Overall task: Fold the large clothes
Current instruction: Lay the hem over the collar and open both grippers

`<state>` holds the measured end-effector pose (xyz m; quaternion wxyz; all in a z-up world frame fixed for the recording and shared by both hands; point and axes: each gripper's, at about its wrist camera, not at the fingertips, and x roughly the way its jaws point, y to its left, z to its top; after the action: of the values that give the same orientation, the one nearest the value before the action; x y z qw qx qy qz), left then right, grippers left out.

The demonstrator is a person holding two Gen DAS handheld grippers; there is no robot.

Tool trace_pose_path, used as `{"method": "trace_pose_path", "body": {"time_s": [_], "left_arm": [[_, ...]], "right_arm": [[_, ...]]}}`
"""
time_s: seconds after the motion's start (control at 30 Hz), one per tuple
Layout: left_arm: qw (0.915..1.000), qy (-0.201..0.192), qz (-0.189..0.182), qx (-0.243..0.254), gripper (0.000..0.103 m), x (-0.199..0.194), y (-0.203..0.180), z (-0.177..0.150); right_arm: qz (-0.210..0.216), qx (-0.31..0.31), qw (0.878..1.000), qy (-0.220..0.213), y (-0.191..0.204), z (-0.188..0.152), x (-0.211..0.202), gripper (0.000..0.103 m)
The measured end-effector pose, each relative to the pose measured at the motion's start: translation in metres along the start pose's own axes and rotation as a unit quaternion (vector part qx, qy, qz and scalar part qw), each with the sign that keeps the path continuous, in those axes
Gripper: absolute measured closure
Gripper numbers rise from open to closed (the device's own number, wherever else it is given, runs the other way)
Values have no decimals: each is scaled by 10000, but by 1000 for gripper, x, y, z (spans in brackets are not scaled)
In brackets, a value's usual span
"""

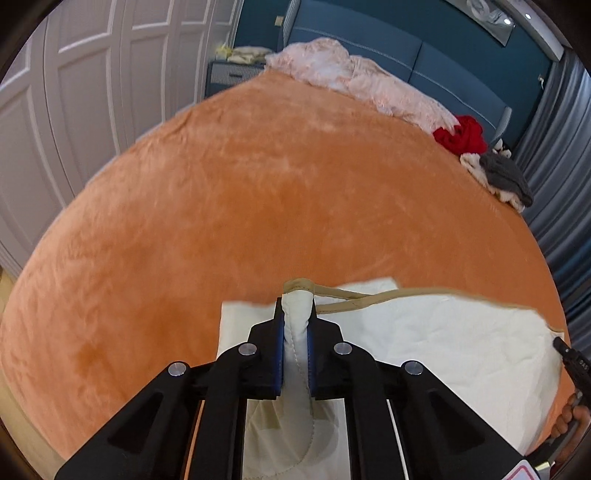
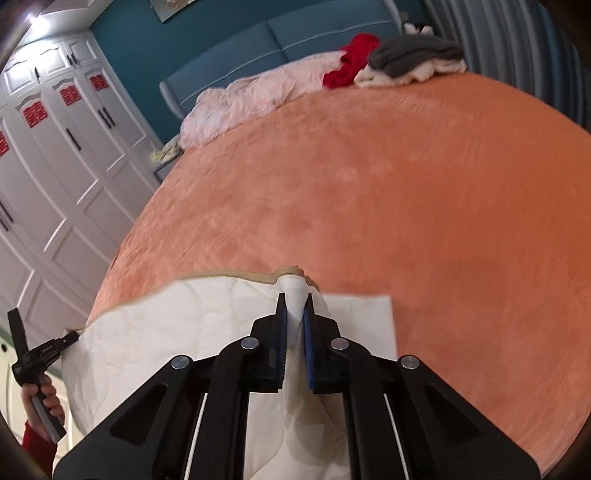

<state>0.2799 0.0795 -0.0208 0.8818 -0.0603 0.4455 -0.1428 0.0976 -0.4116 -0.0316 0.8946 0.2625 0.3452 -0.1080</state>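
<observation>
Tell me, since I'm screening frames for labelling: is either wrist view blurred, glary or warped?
Left wrist: the orange bedspread is smeared by motion blur, the white quilt edge soft, a ceiling light flares. Right wrist: similar blur, glare at the ceiling corner. Both bow strongly, with dark fisheye corners.

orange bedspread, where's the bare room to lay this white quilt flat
The orange bedspread is bare across its whole middle, from the white quilt at the near edge up to the pink blanket by the headboard. It is crowded only at the far corner: red garment and grey-and-cream pile.
</observation>
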Motion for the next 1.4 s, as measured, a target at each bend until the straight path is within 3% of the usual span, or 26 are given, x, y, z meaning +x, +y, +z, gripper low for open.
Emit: {"method": "trace_pose_path", "body": {"time_s": [0.27, 0.57, 0.87, 0.9, 0.97, 1.0, 1.03, 1.07, 1.17, 1.33, 1.4], "left_arm": [[9961, 464, 729, 198, 95, 75, -6, -14], [9961, 228, 827, 194, 90, 99, 3, -42], [9966, 187, 790, 100, 87, 97, 4, -43], [9965, 199, 802, 102, 85, 92, 4, -41], [9964, 58, 849, 33, 74, 69, 6, -35], [9956, -99, 934, -9, 68, 52, 7, -33], [9946, -262, 1000, -4, 61, 36, 6, -31], [9945, -365, 981, 38, 61, 24, 2, -30], [9955, -542, 724, 291, 61, -4, -26, -24], [9952, -390, -4, 901, 61, 6, -112, -30], [9937, -155, -56, 1113, 61, 28, -137, -40]], "right_arm": [[-576, -81, 9968, 543, -13, -23, 61, 96], [-573, -140, 9972, 455, -22, -49, 83, 96], [-576, -182, 9978, 284, -20, -51, 77, 92], [-624, -171, 9975, 289, -20, -48, 72, 87], [-895, -113, 9958, 140, -16, -40, 51, 58], [-1069, -85, 9942, -132, -13, -37, 32, 38], [-1076, -81, 9935, -358, -11, -34, 18, 38], [-914, -130, 9943, -541, -5, -31, 2, 38], [-477, -419, 9969, -469, 28, -26, -11, 50], [143, -1232, 9922, 112, 110, -41, 22, 98], [218, -1502, 9878, 345, 134, -53, 44, 98]]}}
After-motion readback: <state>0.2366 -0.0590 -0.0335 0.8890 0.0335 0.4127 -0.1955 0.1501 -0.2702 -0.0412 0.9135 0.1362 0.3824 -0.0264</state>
